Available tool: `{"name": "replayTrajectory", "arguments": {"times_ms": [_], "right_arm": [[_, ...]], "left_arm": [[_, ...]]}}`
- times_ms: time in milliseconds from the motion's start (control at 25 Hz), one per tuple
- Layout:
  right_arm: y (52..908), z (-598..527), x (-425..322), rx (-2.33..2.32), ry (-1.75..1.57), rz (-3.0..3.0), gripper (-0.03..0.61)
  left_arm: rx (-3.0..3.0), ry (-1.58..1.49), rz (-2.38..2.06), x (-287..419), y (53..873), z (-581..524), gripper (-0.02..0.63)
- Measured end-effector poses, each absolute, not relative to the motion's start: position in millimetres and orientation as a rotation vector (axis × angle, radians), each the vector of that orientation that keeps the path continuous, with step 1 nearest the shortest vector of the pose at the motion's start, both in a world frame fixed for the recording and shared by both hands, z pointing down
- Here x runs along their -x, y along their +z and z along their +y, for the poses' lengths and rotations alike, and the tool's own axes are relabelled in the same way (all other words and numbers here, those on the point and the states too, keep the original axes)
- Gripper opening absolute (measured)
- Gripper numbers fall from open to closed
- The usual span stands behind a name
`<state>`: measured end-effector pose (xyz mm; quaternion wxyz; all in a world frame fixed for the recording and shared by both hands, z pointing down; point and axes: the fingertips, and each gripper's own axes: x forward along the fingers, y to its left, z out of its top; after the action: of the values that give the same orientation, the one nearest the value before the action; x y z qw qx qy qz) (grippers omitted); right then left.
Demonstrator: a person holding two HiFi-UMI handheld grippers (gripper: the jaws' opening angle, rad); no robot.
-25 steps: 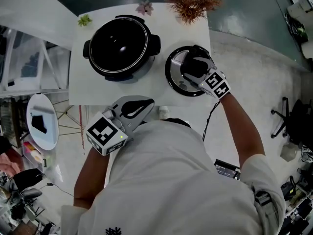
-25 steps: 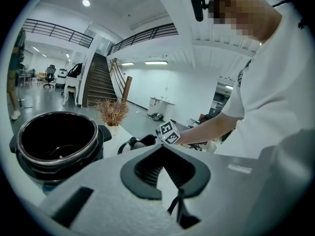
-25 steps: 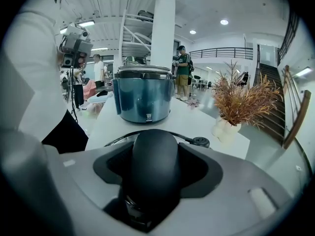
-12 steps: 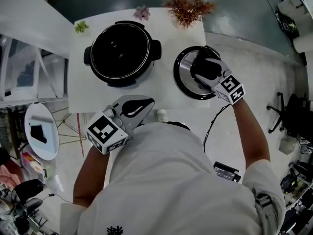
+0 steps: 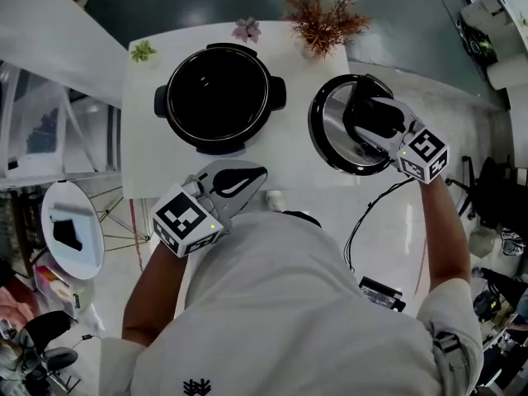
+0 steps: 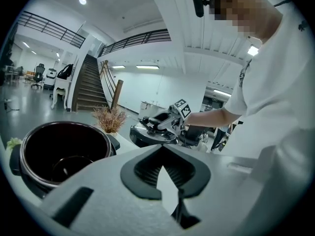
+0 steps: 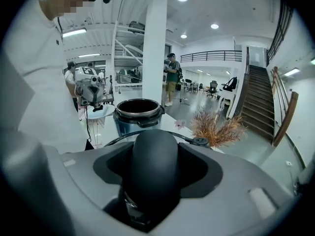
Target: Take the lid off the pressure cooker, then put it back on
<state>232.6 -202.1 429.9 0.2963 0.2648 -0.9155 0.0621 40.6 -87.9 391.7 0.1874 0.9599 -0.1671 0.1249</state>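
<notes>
My head camera looks almost straight down from high up, so I see the white table from above. The camera on my left gripper sits low and looks across the table, just past its own jaws. The one on my right gripper looks back the other way, very close to the lid. All three show the open pot

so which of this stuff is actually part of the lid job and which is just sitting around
Part of the job:
pressure cooker, open on the table
lid, its handle gripped in the jaws of the right gripper

Just lying about:
dried plant
small pink flower
small green plant
all at the table's far edge
</notes>
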Motion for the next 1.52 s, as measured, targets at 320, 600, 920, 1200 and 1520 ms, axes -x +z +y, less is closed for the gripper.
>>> {"name": "replayTrajectory", "arguments": {"times_ms": [320,600,920,1200,1520], "right_arm": [[373,-205,-197,-0.688,0.149,-2.484,0.291],[334,-211,-146,-0.587,0.088,-2.526,0.291],[323,-223,-76,-0.466,0.037,-2.554,0.291],[327,-233,-21,-0.388,0.025,-2.572,0.291],[340,-240,27,-0.318,0.012,-2.572,0.291]], "left_arm": [[-2.716,0.325,-0.462,-9,385,-88,0.006],[-2.724,0.302,-0.477,18,382,-85,0.006],[-2.724,0.275,-0.526,57,378,-84,0.006],[-2.718,0.263,-0.568,92,377,-86,0.006],[-2.714,0.252,-0.595,121,380,-85,0.006]]}}
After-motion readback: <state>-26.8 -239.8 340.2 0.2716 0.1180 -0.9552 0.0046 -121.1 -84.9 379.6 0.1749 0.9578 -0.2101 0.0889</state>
